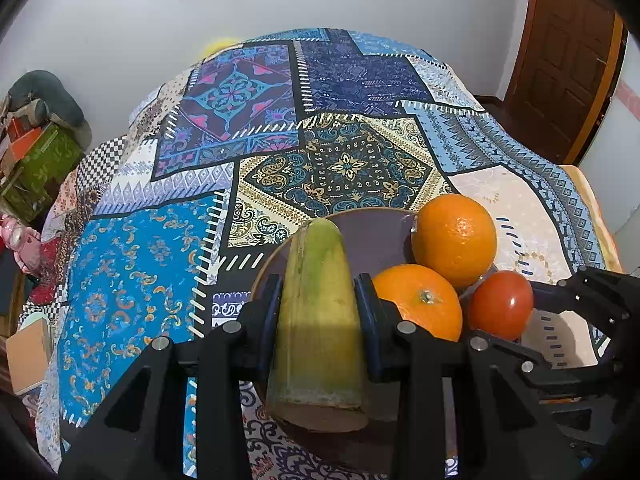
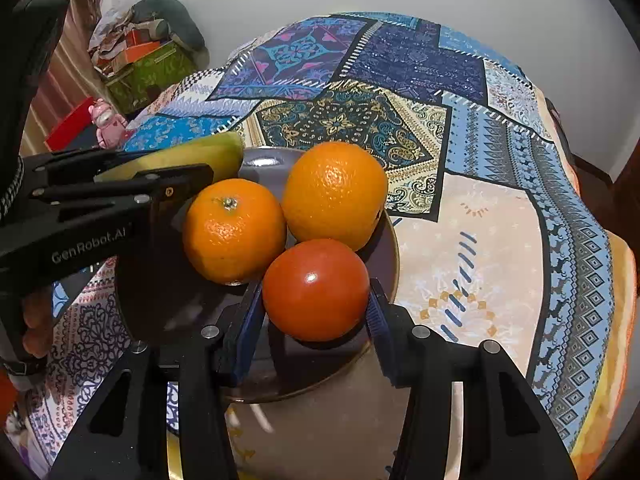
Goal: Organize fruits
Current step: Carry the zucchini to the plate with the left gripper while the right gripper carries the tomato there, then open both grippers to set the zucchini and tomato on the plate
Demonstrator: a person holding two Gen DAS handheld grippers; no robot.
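Two oranges already sat on the plate (image 2: 394, 264), a dark dish with a tan rim resting on the patterned cloth (image 2: 500, 240). The near orange (image 2: 234, 230) lay stem up; the far orange (image 2: 335, 194) stood just behind it and to its right, the two touching or nearly so.

The left gripper (image 1: 320, 300) was clamped on the banana (image 1: 318, 320), blue pads pressed to either side of the fruit. The banana pointed away from the camera, its tip out over the far part of the plate and its cut end hanging toward the lens. Whether any part of it rested on the dish could not be told; it looked carried, above the surface.

The right gripper (image 2: 316, 304) gripped the tomato (image 2: 316, 290), one pad on each flank. The tomato was at the near right part of the plate, just in front of both oranges and close against them. A shadow showed under it, so it seemed held slightly off the dish, though contact could not be ruled out.

Judgement: the task looked well advanced. Two of the four fruits seen were placed; the other two were over the plate but not yet let go. What remained, as far as could be seen, was to set down banana and tomato and open both grippers. No other loose fruit showed on the cloth.
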